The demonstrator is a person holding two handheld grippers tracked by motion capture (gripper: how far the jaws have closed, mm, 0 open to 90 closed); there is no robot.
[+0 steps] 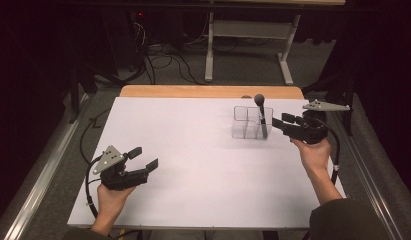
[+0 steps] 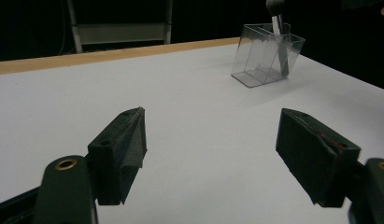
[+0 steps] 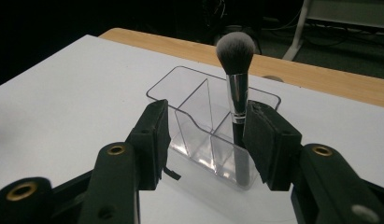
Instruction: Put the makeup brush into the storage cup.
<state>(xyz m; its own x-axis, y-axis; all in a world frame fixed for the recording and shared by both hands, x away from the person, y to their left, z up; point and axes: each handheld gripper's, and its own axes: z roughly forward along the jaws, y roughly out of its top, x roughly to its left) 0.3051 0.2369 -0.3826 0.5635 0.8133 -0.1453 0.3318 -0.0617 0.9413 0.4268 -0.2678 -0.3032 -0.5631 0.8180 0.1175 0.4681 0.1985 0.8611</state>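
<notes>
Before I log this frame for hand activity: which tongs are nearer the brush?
Right. The right tongs sit open just beside the brush in its organizer; the left tongs are far across the table.

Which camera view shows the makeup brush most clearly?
The right gripper view: the makeup brush stands close and upright in the clear organizer, with bristles, ferrule and handle all distinct. The high view shows it small and dark; the left gripper view cuts off its head.

My left tool view: fluffy head of silver-ferruled makeup brush (image 2: 276,18) cut off by top edge. My right tool view: brush's black handle foot blurred behind clear plastic divided organizer (image 3: 199,130) wall; my right jaw hides organizer's near corner.
</notes>
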